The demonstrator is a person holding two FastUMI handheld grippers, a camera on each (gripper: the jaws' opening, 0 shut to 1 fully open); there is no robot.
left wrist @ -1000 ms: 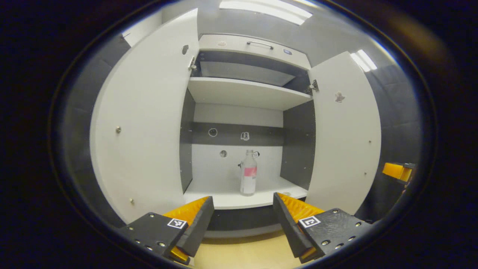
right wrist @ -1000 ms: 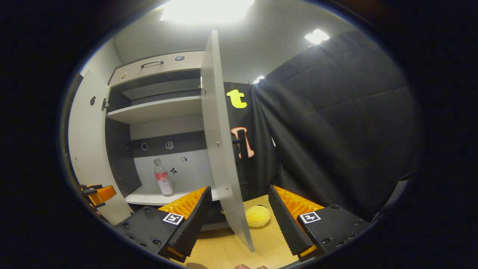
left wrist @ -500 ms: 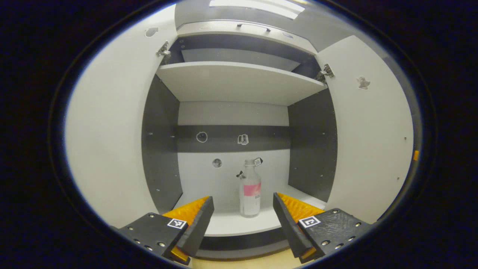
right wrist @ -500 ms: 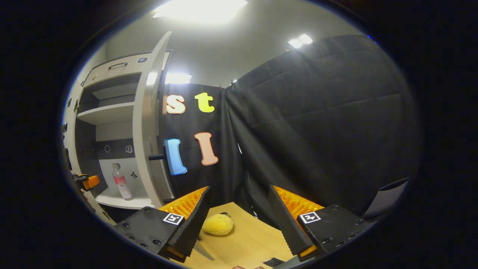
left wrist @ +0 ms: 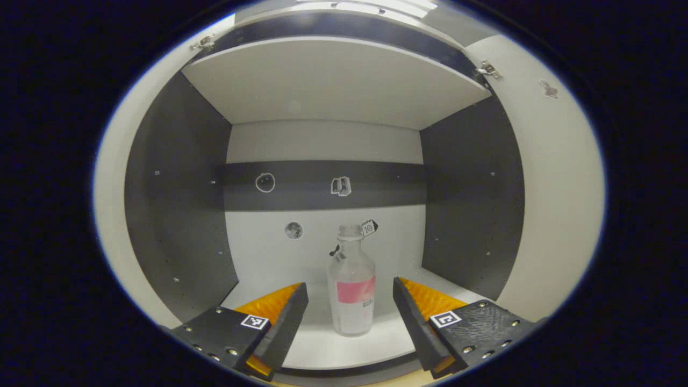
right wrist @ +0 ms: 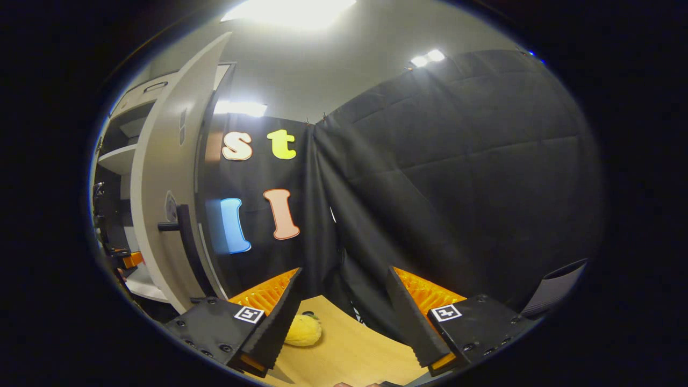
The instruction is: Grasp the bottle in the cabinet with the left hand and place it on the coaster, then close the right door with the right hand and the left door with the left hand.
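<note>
— Clear plastic bottle (left wrist: 352, 285) with a pink label: position?
— Upright on the cabinet's white lower shelf (left wrist: 376, 344), near the back wall, between the left gripper (left wrist: 350, 317)'s fingers in line of sight; fingers spread wide, not touching it.
— Doors?
— Right door (right wrist: 161, 215) stands open, its dark handle (right wrist: 180, 228) facing the booth.
— Right gripper (right wrist: 341, 317)?
— Fingers spread, holding nothing, above the wooden table (right wrist: 349, 355); a yellow plush (right wrist: 303, 330) lies just beyond.

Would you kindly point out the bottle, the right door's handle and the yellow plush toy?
bottle (left wrist: 355, 290): left gripper view, pink label.
door handle (right wrist: 181, 228): right gripper view, dark bar.
yellow plush toy (right wrist: 304, 330): right gripper view, body.
</note>
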